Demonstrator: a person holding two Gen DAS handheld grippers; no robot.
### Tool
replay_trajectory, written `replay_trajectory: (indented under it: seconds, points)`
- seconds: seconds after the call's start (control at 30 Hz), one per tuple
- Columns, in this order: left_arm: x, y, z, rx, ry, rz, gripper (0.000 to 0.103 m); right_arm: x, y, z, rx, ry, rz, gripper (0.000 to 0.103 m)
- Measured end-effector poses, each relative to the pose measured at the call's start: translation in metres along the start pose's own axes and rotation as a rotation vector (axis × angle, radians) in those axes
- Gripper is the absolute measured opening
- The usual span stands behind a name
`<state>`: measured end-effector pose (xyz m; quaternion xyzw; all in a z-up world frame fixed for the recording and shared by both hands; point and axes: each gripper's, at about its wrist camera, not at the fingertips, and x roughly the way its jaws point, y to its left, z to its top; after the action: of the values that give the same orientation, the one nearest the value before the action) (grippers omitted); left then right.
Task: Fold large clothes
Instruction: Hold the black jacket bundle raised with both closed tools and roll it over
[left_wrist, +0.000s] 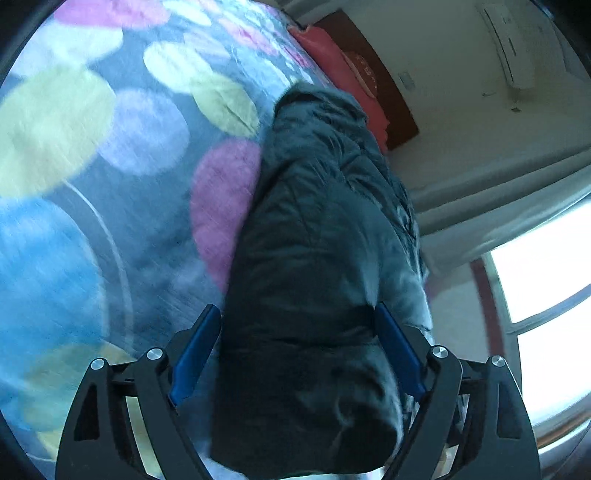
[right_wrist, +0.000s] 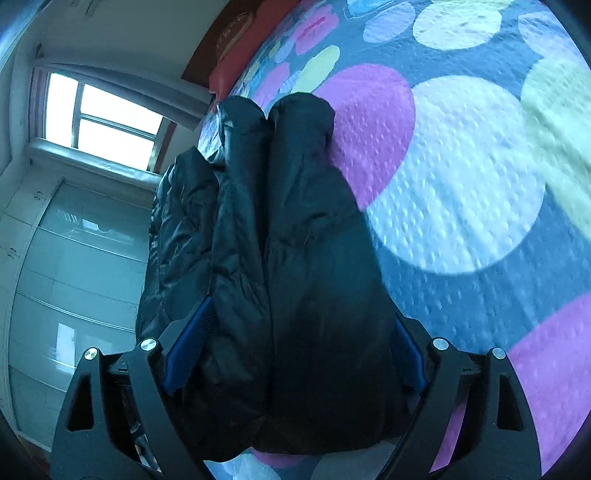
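obstacle: dark padded coat (right_wrist: 295, 229) bulked between both jaw pairs | free: spotted bedspread (right_wrist: 461, 177) alongside

A bed with a dotted bedspread (right_wrist: 461, 177) carries the dark padded jacket (right_wrist: 295, 229).

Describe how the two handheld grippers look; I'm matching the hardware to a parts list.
Both look alike. The left gripper and right gripper have black cut-out linkage arms with silver round bolt heads and blue pads lining the fingers. No cables, markings or sleeves are visible.
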<state>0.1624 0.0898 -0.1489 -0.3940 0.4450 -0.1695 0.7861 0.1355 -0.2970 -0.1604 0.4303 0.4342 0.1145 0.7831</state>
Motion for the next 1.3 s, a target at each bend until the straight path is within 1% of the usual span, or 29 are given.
replay_trajectory:
  seconds: [0.03, 0.1, 0.13, 0.17, 0.2, 0.27, 0.33, 0.4, 0.5, 0.63, 0.67, 0.8, 1.0, 1.3]
  points:
    - [0.0, -0.003, -0.001, 0.01, -0.004, 0.019, 0.077, 0.001, 0.003, -0.002, -0.017, 0.012, -0.013, 0.083]
    - [0.0, -0.01, -0.003, 0.041, -0.013, 0.041, 0.072, -0.001, 0.005, -0.005, -0.03, 0.015, -0.037, 0.06]
    - [-0.002, -0.015, -0.005, 0.064, -0.016, 0.055, 0.068, -0.003, 0.006, -0.005, -0.032, 0.013, -0.034, 0.054]
    - [-0.003, -0.019, -0.006, 0.077, -0.02, 0.061, 0.064, -0.007, 0.007, -0.005, -0.033, 0.009, -0.026, 0.042]
    - [-0.005, -0.023, -0.007, 0.085, -0.024, 0.066, 0.063, -0.011, 0.008, -0.006, -0.034, 0.008, -0.018, 0.035]
    - [-0.007, -0.028, -0.007, 0.09, -0.026, 0.075, 0.06, -0.017, 0.01, -0.009, -0.035, 0.013, -0.009, 0.031]
    - [-0.013, -0.032, -0.009, 0.091, -0.027, 0.085, 0.059, -0.023, 0.015, -0.014, -0.049, 0.021, -0.011, 0.029]
    - [-0.023, -0.037, -0.015, 0.118, -0.031, 0.098, 0.059, -0.03, 0.014, -0.023, -0.057, 0.033, -0.006, 0.029]
    - [-0.027, -0.03, -0.023, 0.124, -0.023, 0.112, 0.059, -0.032, 0.004, -0.037, -0.044, 0.043, 0.004, 0.029]
    - [-0.024, -0.018, -0.029, 0.131, -0.035, 0.127, 0.059, -0.029, -0.005, -0.036, -0.025, 0.046, 0.016, 0.029]
    - [-0.023, -0.019, -0.029, 0.135, -0.038, 0.129, 0.059, -0.034, -0.011, -0.039, -0.029, 0.047, 0.015, 0.029]
    - [-0.021, -0.021, -0.029, 0.155, -0.046, 0.143, 0.059, -0.028, -0.011, -0.038, -0.026, 0.043, 0.013, 0.029]
    - [-0.018, -0.021, -0.033, 0.168, -0.058, 0.15, 0.059, -0.029, -0.013, -0.041, -0.025, 0.033, 0.007, 0.032]
    - [-0.018, -0.021, -0.033, 0.169, -0.06, 0.15, 0.059, -0.03, -0.014, -0.045, -0.005, 0.023, 0.013, 0.035]
